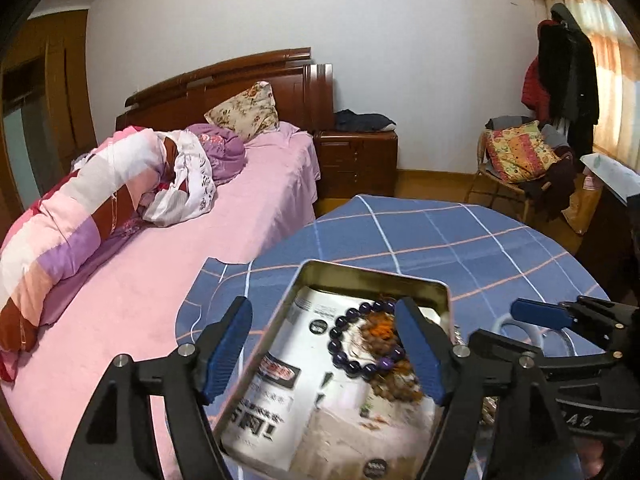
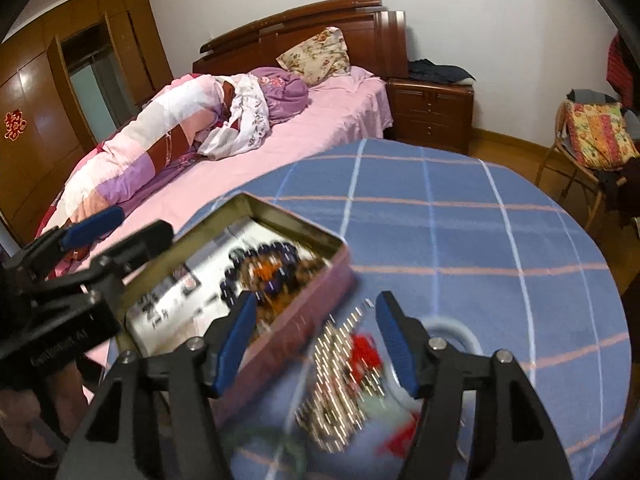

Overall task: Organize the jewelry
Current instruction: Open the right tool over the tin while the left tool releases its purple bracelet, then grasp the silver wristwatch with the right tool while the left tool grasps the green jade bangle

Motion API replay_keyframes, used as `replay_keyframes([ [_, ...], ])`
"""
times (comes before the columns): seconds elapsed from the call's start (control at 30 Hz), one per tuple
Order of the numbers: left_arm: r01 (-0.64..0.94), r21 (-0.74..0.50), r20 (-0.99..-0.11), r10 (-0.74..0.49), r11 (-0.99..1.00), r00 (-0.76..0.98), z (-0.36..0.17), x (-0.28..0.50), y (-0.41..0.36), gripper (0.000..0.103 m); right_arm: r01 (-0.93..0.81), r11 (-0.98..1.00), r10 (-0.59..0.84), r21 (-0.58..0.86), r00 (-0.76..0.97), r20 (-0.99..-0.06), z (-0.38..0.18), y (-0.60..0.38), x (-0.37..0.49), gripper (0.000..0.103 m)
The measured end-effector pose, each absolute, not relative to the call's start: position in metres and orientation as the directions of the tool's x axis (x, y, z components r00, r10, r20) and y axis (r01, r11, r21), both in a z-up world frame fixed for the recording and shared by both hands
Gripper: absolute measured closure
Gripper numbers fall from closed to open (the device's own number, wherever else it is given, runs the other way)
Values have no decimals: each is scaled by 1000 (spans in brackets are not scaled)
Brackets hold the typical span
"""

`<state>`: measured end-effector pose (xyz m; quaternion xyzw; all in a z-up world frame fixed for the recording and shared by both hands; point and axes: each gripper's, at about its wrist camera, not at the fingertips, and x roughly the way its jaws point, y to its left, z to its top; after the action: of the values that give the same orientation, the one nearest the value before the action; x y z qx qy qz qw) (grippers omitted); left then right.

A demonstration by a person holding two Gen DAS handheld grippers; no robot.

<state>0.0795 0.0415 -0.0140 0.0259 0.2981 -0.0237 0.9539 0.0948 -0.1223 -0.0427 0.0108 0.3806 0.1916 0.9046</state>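
Observation:
An open metal tin (image 1: 372, 276) lined with printed paper stands on the blue checked tablecloth (image 1: 440, 232). Inside it lie a dark purple bead bracelet (image 1: 352, 344) and a heap of brown and orange beads (image 1: 390, 380). My left gripper (image 1: 324, 346) hovers over the tin, open, its blue pads apart on either side of the beads and pressing on nothing. Right of the tin (image 2: 336, 276), a blurred pile of silvery chains with red pieces (image 2: 344, 368) lies on the cloth. My right gripper (image 2: 316, 340) is open above that pile, with nothing in its grip.
A pale blue rimmed dish (image 2: 456, 330) sits under the chain pile's right side. The pink bed (image 1: 168, 264) with rolled quilts borders the table on the left. A wooden nightstand (image 1: 356, 160) and a chair with a cushion (image 1: 516, 156) stand beyond the table.

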Motion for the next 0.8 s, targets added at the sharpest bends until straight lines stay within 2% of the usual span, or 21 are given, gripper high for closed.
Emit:
replay_keyframes([
  [0.47,198,6,-576,-159,980,802,-31,0,-11,29,-212,965,256,154,636,-728,-60,-192,17,37],
  [0.8,283,6,-635,-215,959,742,-59,-14,-44,29,-240,960,266,145,614,-743,-74,-182,6,38],
])
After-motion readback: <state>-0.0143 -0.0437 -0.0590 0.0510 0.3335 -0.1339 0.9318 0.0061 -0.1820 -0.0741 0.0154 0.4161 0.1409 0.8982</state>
